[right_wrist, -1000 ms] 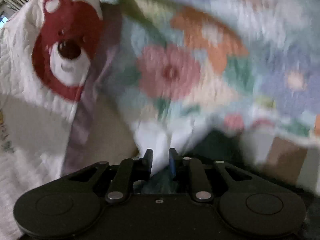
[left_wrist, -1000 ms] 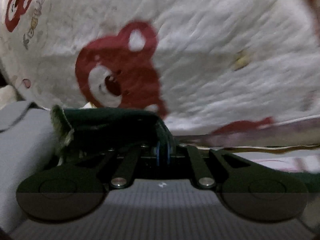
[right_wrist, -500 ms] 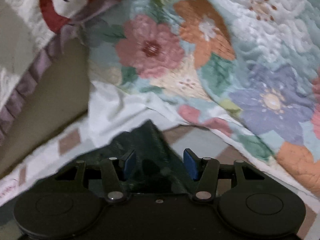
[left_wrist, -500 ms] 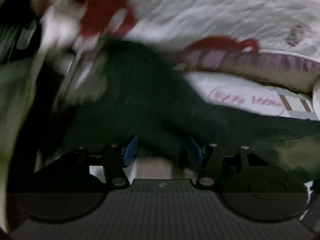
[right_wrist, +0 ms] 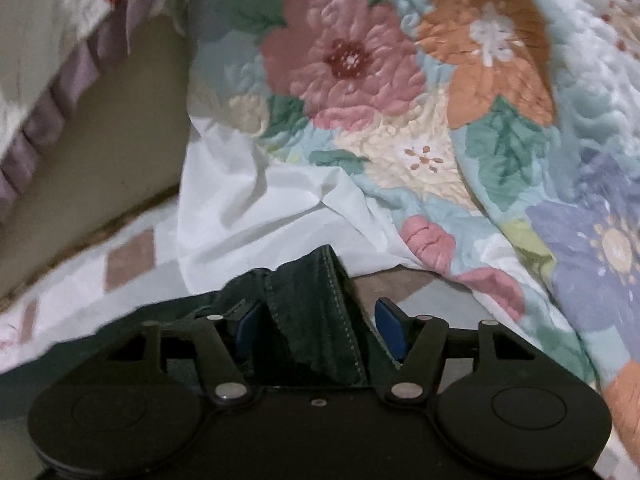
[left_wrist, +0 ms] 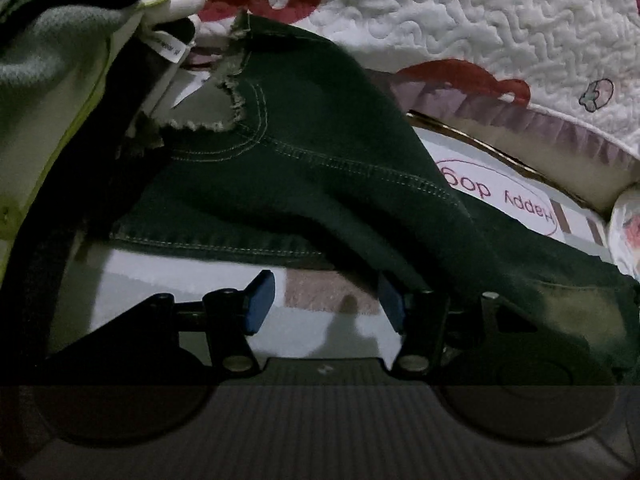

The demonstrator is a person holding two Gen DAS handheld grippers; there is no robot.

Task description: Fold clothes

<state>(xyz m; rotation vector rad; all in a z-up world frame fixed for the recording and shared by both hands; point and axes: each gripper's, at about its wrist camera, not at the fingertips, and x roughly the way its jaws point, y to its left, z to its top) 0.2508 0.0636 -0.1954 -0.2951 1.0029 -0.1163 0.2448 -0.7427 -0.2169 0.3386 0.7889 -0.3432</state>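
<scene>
Dark green jeans (left_wrist: 320,168) with pale stitching and a frayed hem lie across the bed sheet in the left wrist view. My left gripper (left_wrist: 324,306) is open, its blue pads apart just in front of the jeans, with the cloth draped over its right finger. In the right wrist view a folded corner of the same jeans (right_wrist: 316,312) lies between the pads of my right gripper (right_wrist: 318,326), which is open and not pinching it.
A white quilt with red bears (left_wrist: 480,20) rises behind the jeans. A grey and lime garment pile (left_wrist: 48,80) sits at the left. A floral quilt (right_wrist: 400,100) and white sheet (right_wrist: 248,208) fill the right view. The checked bed sheet (left_wrist: 520,200) reads "Happy dog".
Both grippers have opened and let go of the jeans. The jeans have dropped onto the sheet. Both views have stopped moving and sharpened.
</scene>
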